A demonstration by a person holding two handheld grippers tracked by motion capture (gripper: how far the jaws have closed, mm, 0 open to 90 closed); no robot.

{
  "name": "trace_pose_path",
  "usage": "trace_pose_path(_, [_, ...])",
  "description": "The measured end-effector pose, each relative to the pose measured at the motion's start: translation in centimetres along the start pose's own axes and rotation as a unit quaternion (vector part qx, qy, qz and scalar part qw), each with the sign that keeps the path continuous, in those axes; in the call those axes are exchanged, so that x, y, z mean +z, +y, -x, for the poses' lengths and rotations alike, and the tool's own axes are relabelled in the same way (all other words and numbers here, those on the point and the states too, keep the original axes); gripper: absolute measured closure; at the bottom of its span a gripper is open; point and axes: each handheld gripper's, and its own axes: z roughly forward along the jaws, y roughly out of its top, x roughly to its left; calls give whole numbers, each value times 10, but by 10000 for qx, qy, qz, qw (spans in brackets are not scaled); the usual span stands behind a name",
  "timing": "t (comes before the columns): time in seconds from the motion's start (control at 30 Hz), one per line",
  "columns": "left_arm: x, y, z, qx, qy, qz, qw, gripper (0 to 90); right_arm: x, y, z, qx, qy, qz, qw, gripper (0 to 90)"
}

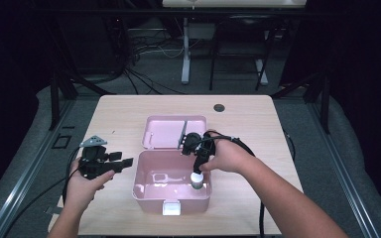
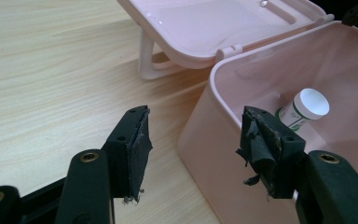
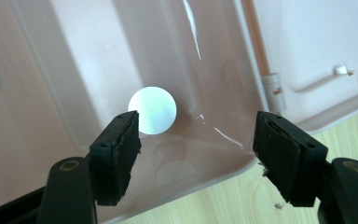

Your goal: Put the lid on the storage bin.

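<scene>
White-capped bottle stands upright in the glossy pink box, near its 3 o'clock wall. Right gripper fingers spread wide above it; left gripper fingers open, empty over the woodgrain counter.

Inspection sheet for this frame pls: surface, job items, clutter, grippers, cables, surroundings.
Surface: light wood table, round grommet hole at the far side.
Job's things: pink box open, lid laid back; white-capped bottle upright inside, at its right.
Clutter: nothing seen.
Grippers: left gripper open beside the box; right gripper open above the bottle, not gripping.
Cables: gripper cable trails over the table.
Surroundings: dark curtains, desk legs and floor cables behind.
</scene>
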Motion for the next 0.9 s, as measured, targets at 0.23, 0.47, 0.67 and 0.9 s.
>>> trace_pose_path(0.23, [1, 0, 4, 131, -132, 85, 9998, 426, -6, -5, 10, 295, -61, 216, 9993, 312])
trace_pose_path(0.47, [4, 0, 7, 229, -209, 91, 9995, 425, -7, -12, 22, 607, -114, 461, 9970, 331])
trace_pose_path(0.67, [2, 0, 9, 254, -216, 70, 9994, 425, -9, -19, 34, 1103, -160, 591, 9920, 399])
trace_pose_path(0.9, [2, 0, 11, 311, -133, 21, 9994, 434, -12, -24, 47, 1596, -152, 986, 9821, 489])
